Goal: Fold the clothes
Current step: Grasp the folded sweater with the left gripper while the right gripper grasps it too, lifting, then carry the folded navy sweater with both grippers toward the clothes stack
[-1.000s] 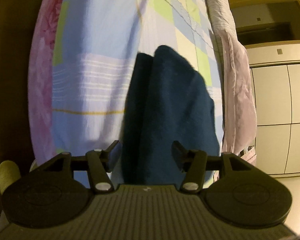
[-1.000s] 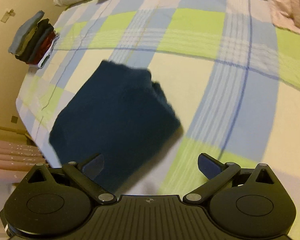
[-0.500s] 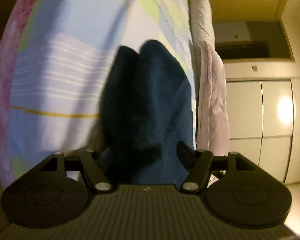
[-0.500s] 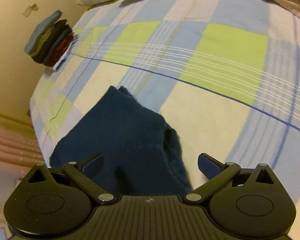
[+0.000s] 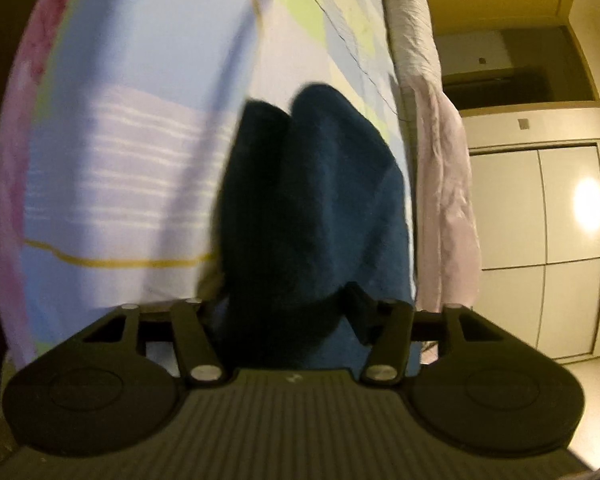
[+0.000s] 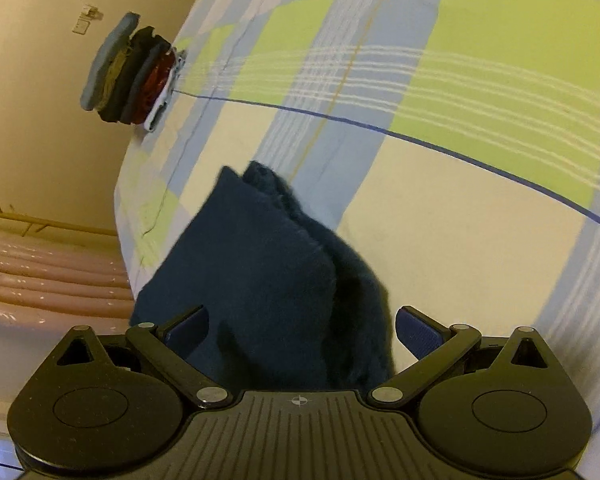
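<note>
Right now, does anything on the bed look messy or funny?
Mostly tidy. The dark blue folded garment has layers that do not line up: a fuzzy under layer sticks out past the top one along its right edge. The stack of folded clothes near the edge of the plaid bedsheet looks neat.

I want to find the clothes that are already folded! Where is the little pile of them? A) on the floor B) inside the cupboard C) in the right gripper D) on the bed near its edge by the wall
D: the right wrist view shows the stack of folded clothes lying on the checked bedsheet, near its edge by the wall.
</note>
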`<state>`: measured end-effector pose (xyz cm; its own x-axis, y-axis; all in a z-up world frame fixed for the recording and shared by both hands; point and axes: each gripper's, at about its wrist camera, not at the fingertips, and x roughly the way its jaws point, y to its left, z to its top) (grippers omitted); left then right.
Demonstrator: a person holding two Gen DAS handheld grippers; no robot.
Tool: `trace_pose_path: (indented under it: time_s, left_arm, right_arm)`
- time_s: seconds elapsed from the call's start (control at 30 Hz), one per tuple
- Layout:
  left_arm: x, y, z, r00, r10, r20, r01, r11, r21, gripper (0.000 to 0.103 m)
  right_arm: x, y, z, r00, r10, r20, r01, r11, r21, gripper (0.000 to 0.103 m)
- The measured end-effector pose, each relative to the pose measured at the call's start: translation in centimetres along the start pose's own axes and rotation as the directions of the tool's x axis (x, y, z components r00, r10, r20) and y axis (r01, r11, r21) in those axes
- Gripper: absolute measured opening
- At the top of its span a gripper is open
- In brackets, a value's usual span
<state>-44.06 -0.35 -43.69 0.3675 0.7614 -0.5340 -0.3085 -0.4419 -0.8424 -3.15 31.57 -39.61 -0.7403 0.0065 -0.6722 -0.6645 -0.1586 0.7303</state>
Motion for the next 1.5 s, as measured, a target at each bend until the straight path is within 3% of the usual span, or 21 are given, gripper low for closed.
trace_pose_path:
  time_s: [0.23, 0.4, 0.5, 0.57, 0.63, 0.7, 0.77, 0.8, 0.87, 1.03, 1.23, 1.5]
  left_arm:
    - [1.2, -1.1, 0.3, 1.000, -0.002, -0.010, 0.003, 1.000, 0.025, 0.049]
    - [1.6, -2.9, 0.1, 1.000, -0.004, 0.001, 0.004, 0.992, 0.127, 0.039]
    - [1.7, -1.9, 0.2, 1.000, -0.011, 0.005, 0.010, 0.997, 0.075, 0.041]
    - [1.9, -2.3, 0.4, 1.000, -0.011, 0.003, 0.011, 0.996, 0.089, 0.040]
    - [2.1, -2.8, 0.5, 1.000, -0.012, 0.000, 0.012, 0.995, 0.102, 0.038]
    - [2.4, -3.2, 0.7, 1.000, -0.012, -0.002, 0.012, 0.993, 0.116, 0.027]
    - [2.6, -3.6, 0.8, 1.000, -0.013, -0.004, 0.013, 0.992, 0.129, 0.024]
    - [2.7, -3.9, 0.9, 1.000, -0.013, -0.005, 0.014, 0.991, 0.136, 0.023]
    - [2.4, -4.7, 1.1, 1.000, -0.015, -0.008, 0.016, 0.987, 0.161, 0.022]
    - [1.1, -7.4, 1.9, 1.000, -0.025, -0.014, 0.028, 0.972, 0.233, 0.020]
    - [-2.8, -8.6, 6.9, 0.998, -0.059, -0.001, 0.058, 0.971, 0.233, 0.020]
    - [-6.9, -11.5, 18.6, 0.995, -0.090, -0.052, 0.101, 0.943, 0.318, 0.020]
  right_arm:
    - [2.9, -1.1, 0.8, 0.994, 0.068, -0.085, -0.069, 0.998, -0.006, 0.102]
    - [3.1, -1.4, 1.2, 0.989, 0.101, -0.105, -0.101, 0.995, -0.002, 0.102]
    - [3.3, -1.3, 1.2, 0.987, 0.104, -0.123, -0.108, 0.994, -0.024, 0.101]
    - [3.7, -1.1, 1.2, 0.985, 0.108, -0.137, -0.113, 0.993, -0.031, 0.097]
    - [4.0, -1.1, 1.3, 0.985, 0.110, -0.136, -0.114, 0.993, -0.019, 0.091]
    - [4.2, -1.2, 1.3, 0.985, 0.107, -0.133, -0.109, 0.994, -0.010, 0.085]
    - [4.3, -1.1, 1.4, 0.986, 0.101, -0.133, -0.104, 0.995, -0.014, 0.059]
    - [4.3, -1.0, 1.3, 0.985, 0.112, -0.132, -0.114, 0.994, -0.007, 0.051]
    - [4.1, -0.5, 1.0, 0.986, 0.112, -0.124, -0.114, 0.993, -0.013, 0.043]
    - [2.1, 0.9, -0.1, 0.991, 0.117, -0.062, -0.117, 0.993, 0.002, 0.037]
    - [0.9, 5.1, -3.1, 0.986, 0.164, 0.020, -0.165, 0.985, 0.050, 0.034]
    - [3.7, 14.9, -4.2, 0.968, 0.197, 0.157, -0.213, 0.973, 0.091, 0.034]
